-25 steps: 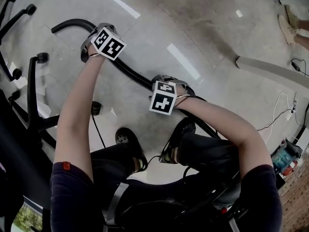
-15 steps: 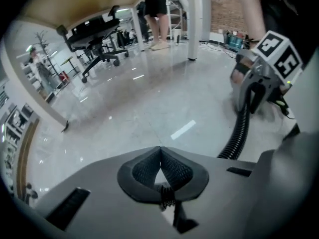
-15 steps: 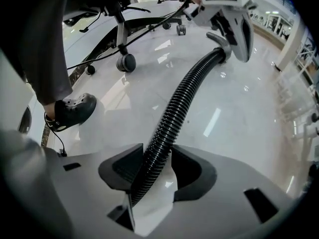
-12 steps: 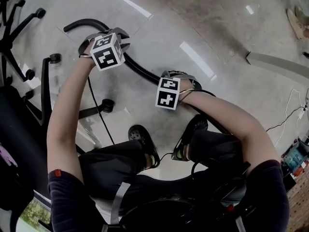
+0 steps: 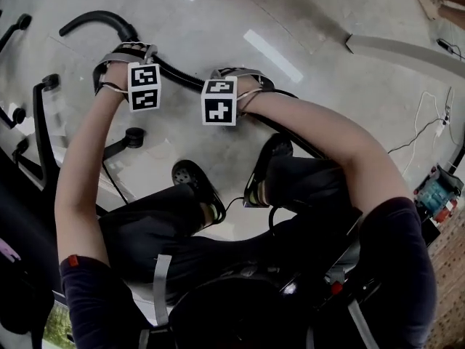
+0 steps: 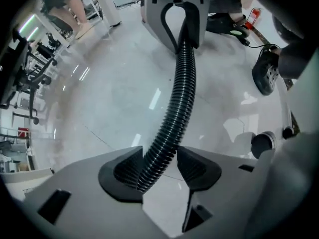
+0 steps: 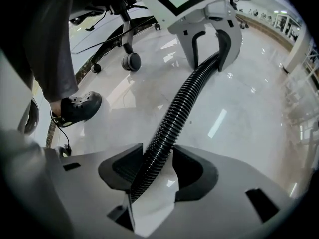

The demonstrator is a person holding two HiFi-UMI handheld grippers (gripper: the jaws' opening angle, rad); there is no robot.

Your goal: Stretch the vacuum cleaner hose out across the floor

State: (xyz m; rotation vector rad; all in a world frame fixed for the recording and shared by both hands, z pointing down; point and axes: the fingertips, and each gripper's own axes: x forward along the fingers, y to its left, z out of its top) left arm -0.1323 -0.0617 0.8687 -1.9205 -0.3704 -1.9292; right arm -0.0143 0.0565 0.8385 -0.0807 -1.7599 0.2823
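Both the left gripper (image 6: 158,166) and the right gripper (image 7: 157,166) straddle one black ribbed hose (image 6: 183,83) over the pale floor (image 5: 240,13).

The left gripper points straight down and its jaws have just been opening. They stand partly wide, with the hose between them lying against one pad (image 6: 124,171) and a gap at the other. The right gripper's jaws have just been closing and pinch the hose from both sides. In the head view the two grippers sit close side by side, joined by a short run of hose. Beyond the left gripper the hose ends in a curved stiff tube (image 5: 94,19) lying on the floor. Past the right gripper it runs on beside the person's shoes (image 5: 269,162) and passes behind the leg. A chair base (image 5: 43,122) stands just left of the left arm.
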